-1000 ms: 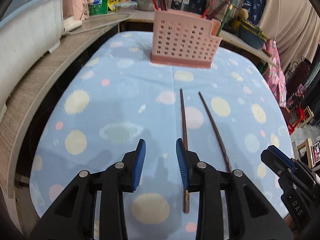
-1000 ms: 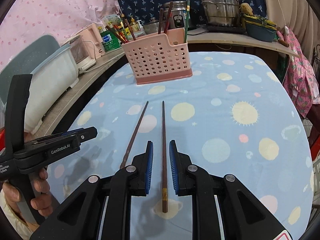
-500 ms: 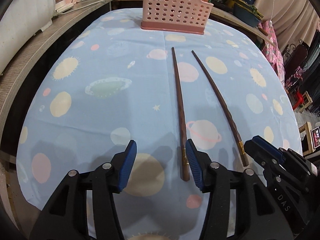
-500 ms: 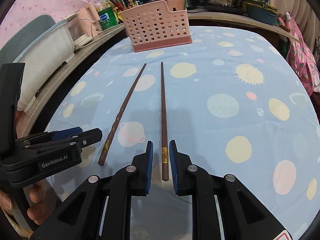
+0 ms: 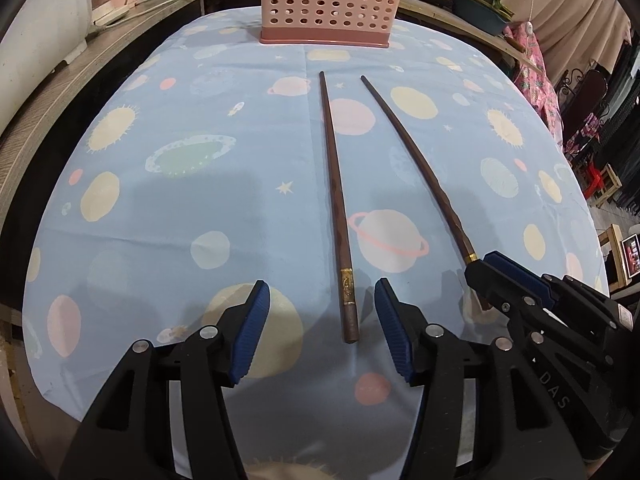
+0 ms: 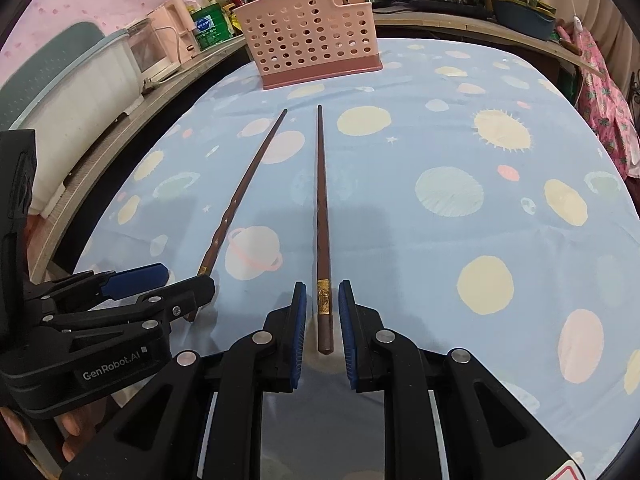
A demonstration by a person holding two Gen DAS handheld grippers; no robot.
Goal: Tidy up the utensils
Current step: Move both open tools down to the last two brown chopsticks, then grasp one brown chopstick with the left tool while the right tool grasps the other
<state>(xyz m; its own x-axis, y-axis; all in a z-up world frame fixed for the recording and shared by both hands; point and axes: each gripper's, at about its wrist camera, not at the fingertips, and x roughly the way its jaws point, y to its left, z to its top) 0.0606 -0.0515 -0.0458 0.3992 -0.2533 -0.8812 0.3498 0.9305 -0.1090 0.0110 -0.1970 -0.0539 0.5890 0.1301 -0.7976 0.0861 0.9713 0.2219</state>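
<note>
Now, nearest me, my left tool point(image 5: 322, 330) has just been opening and stands spread around the butt of the left chopstick point(image 5: 335, 200), pads clear of it, while my right tool point(image 6: 322, 322) sits narrowly parted astride the right chopstick point(image 6: 321, 216), not touching that I can see. Both sticks lie side by side on the planet-print surface point(image 5: 168, 216), tips toward twelve o'clock, where the pink basket point(image 6: 312, 34) stands.
</note>
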